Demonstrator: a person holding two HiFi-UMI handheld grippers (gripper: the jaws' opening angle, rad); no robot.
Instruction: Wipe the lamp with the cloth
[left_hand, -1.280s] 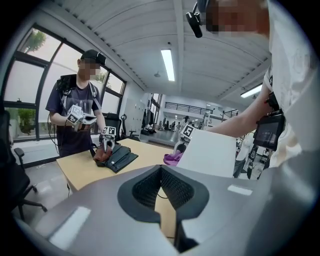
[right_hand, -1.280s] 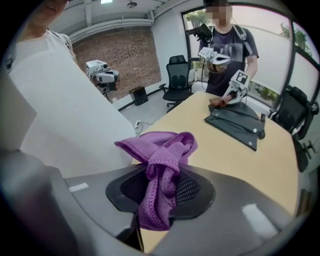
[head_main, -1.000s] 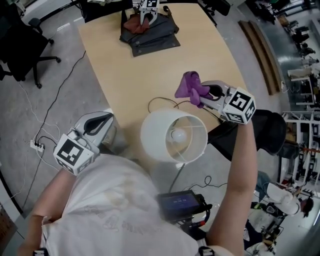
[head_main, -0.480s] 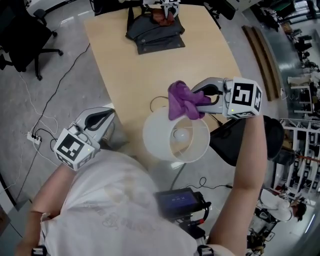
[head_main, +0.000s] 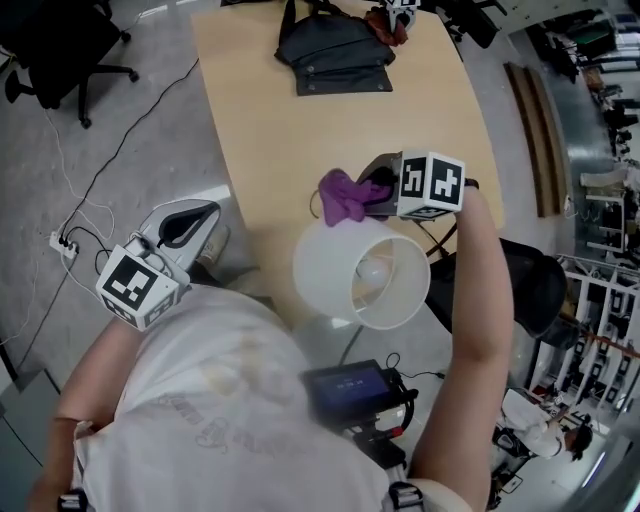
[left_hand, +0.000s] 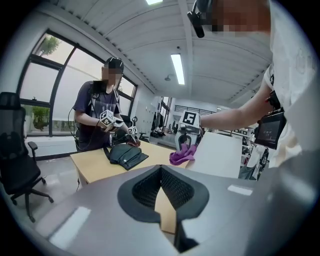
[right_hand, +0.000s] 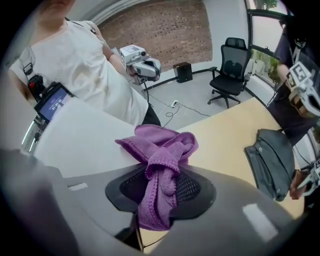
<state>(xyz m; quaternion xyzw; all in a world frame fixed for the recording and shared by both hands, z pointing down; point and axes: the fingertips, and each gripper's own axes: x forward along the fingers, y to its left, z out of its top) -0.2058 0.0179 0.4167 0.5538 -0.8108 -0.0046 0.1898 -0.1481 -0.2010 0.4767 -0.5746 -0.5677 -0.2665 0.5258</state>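
Clamping the purple cloth (head_main: 343, 196) — bunched left of its tips — the right gripper (head_main: 366, 193) holds it at the far rim of the lamp (head_main: 345, 285).

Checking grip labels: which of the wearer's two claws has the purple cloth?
The right claw, shut on the purple cloth beside the white lampshade. The left claw has nothing between its jaws and is off to the side of the table.

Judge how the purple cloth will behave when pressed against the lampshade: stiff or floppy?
Probably floppy: the purple cloth hangs bunched and folded from the right gripper, clamped in its jaws. Likely light, since loose folds stick out unsupported. It should mould to the white lampshade when pressed.
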